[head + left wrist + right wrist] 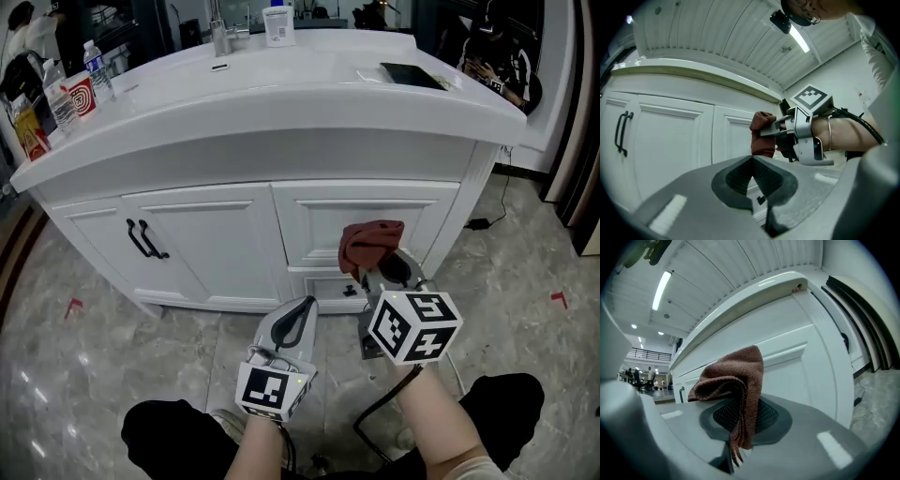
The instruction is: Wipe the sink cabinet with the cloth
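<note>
1. Right gripper (740,420): jaws clamped on the cloth (736,378). It's rust-brown terry, pinched at a fold. The bunch stands above the jaws and a frayed tail hangs down between them.
2. Left gripper (752,161): jaws together, nothing in them. It hangs low, just left of the right one and nearer to me. Idle.
3. The cloth sits in front of the right door (323,220) of the sink cabinet (216,248), around the middle of the panel. It's close to the face, but no view shows whether it touches.
4. Further out, the left doors carry two black handles (145,239). The white countertop (281,94) overhangs above, with bottles (94,66) at its far left, a faucet (220,37) at the far edge and a dark tray (412,75) to the right. Grey marbled floor (525,281) below.
5. My read on the step: I'm closing in to wipe the right door front. Progress is unknown, since the white paint shows no marks either way.
6. The next move calls for:
   - pushing forward until the bunch presses flat on the panel;
   - sweeping across with the grip held firm;
   - many passes, because the wad is small and its contact patch narrow;
   - keeping the jaw tips off the paint and working the cloth into the panel grooves;
   - keeping the left gripper clear of the sweep.
</note>
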A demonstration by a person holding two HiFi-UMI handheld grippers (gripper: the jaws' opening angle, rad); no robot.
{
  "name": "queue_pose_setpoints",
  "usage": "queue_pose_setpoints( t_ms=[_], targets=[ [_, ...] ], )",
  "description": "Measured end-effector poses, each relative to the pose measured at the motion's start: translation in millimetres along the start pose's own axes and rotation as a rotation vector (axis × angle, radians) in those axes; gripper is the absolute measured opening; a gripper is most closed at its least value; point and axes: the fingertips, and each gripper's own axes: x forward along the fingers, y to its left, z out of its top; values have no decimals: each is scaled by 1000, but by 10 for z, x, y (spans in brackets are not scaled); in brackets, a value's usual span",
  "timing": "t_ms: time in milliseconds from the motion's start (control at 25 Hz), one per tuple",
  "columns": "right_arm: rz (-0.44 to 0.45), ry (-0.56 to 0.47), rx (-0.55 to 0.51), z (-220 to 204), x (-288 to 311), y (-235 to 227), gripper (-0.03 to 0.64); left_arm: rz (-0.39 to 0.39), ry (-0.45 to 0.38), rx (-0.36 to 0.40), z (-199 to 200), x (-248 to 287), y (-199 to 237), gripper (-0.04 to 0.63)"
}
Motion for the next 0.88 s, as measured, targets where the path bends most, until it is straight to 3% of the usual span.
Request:
queue_pose_setpoints(
  t_ms=[200,400,680,880],
  targets=[
    [118,72,-27,-348,358,595,78,97,-22,-54,70,-275,353,0],
    [141,106,-23,-446,676,852,78,147,-35,-72,82,-383,573,0],
    [137,94,2,-424,689,711,78,142,-23,-85,25,-320,569,0],
    [63,94,-1,-458,612,361,78,102,10,-75,-133,-178,428,0]
  ],
)
